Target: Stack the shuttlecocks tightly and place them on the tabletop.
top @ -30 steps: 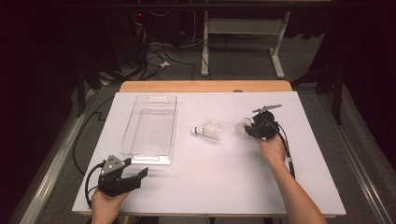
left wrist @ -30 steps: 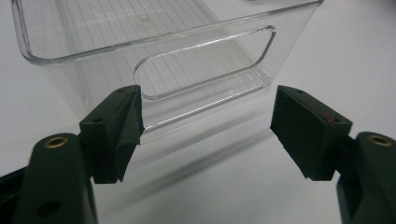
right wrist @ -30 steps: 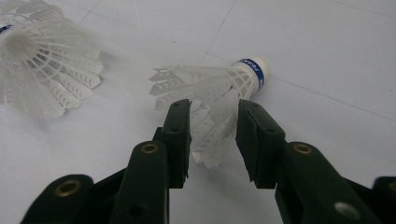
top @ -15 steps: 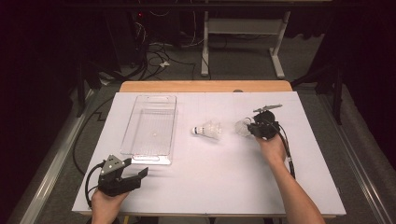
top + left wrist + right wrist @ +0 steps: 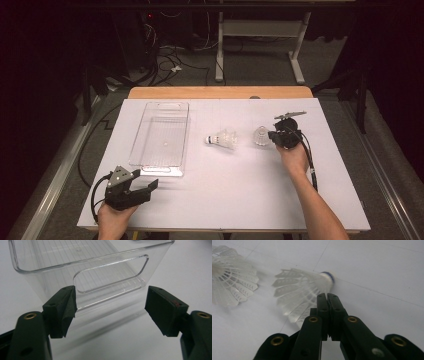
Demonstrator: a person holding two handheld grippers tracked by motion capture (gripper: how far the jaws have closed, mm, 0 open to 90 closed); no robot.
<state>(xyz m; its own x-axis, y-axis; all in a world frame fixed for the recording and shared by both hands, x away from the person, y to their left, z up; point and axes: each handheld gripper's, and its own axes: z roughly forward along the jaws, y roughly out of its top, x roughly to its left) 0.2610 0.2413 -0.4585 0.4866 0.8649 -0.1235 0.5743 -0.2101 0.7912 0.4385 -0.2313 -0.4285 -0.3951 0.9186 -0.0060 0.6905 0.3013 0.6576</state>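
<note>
White plastic shuttlecock [image 5: 304,291] (no readable writing) pinched by the just-closed right gripper [image 5: 327,298].

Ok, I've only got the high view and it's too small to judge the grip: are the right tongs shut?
Observer: Yes. The right tongs have just been closing and their tips now meet over the nearer shuttlecock, at its skirt. I can't tell whether they pinch it.
Operator: And the left tongs?
Observer: The left tongs stand open, pointed at the handle cutout in the clear tray.
</note>
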